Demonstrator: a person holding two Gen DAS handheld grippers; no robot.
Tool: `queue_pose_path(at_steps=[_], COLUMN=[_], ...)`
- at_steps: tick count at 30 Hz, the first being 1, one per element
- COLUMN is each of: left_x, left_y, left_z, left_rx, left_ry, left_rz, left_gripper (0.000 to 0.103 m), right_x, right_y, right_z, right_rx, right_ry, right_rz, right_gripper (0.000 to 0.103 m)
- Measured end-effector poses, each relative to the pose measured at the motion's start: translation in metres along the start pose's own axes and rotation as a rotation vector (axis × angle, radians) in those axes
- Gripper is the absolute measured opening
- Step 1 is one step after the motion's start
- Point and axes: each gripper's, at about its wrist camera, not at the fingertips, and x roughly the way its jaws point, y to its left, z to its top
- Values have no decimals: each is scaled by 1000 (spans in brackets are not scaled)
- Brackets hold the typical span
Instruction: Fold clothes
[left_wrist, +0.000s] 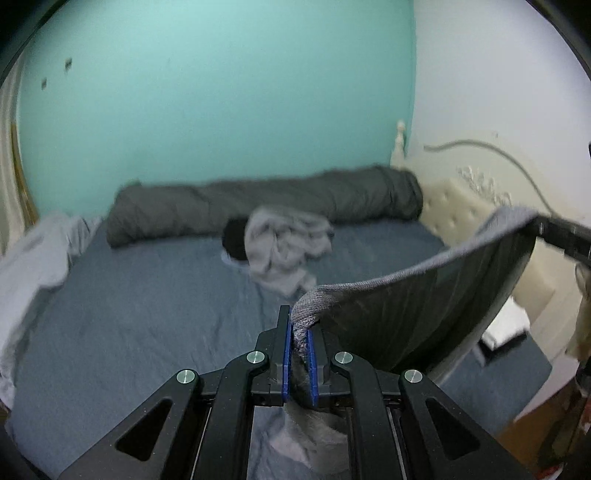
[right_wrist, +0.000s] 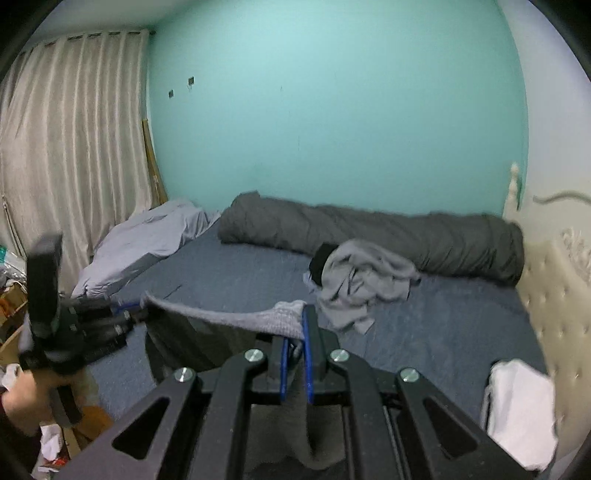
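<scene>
Big blue-sheeted bed filled most of both views, with a rolled dark grey duvet lying along the teal wall at 12 o'clock. Crumpled light grey pile of clothes sat just in front of that roll, well apart from both grippers. Pale bedding bunched at 10 o'clock by the curtain in the right wrist view.

Grey garment hung above the bed, stretched by its ribbed hem between the two grippers. Left gripper nearly closed, blue pads pinching one bunched corner of the hem, cloth running off toward 2 o'clock. Right gripper likewise nearly closed, hem corner clamped between its blue pads, cloth sagging away toward 9 o'clock. Rest of the fabric drooped below both pairs of jaws.
</scene>
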Motion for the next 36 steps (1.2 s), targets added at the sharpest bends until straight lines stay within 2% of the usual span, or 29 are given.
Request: queue_pose_path(at_steps=[4, 6, 10, 12, 14, 19, 23, 25, 32, 35, 36], left_x=[46, 66, 96, 107, 114, 123, 121, 121, 105, 102, 102], left_y=[5, 8, 13, 14, 21, 33, 38, 41, 56, 53, 50], left_z=[-51, -73, -115, -132, -146, -156, -161, -163, -164, -168, -170], left_rx=[-30, -51, -102, -122, -152, -191, -175, -173, -273, -286, -268], left_ry=[88, 116, 165, 179, 185, 184, 181, 186, 151, 173, 184], left_rz=[-33, -43, -80, -92, -112, -133, -163, -174, -248, -302, -296], left_gripper=[14, 27, 28, 42, 46, 49, 58, 59, 59, 62, 62], right_x=[33, 47, 70, 77, 82, 87, 87, 88, 90, 91, 92], right_y=[0, 0, 4, 5, 6, 9, 5, 1, -9, -13, -14], right_z=[-33, -48, -72, -81, -87, -93, -97, -98, -103, -104, -104], right_rx=[5, 5, -17, -27, -37, -63, -63, -56, -30, -20, -19], right_ry=[72, 101, 150, 165, 175, 178, 181, 182, 190, 192, 192], right_rz=[14, 17, 17, 20, 22, 31, 24, 22, 17, 19, 18], right_gripper=[6, 6, 6, 6, 6, 6, 6, 6, 6, 6, 6])
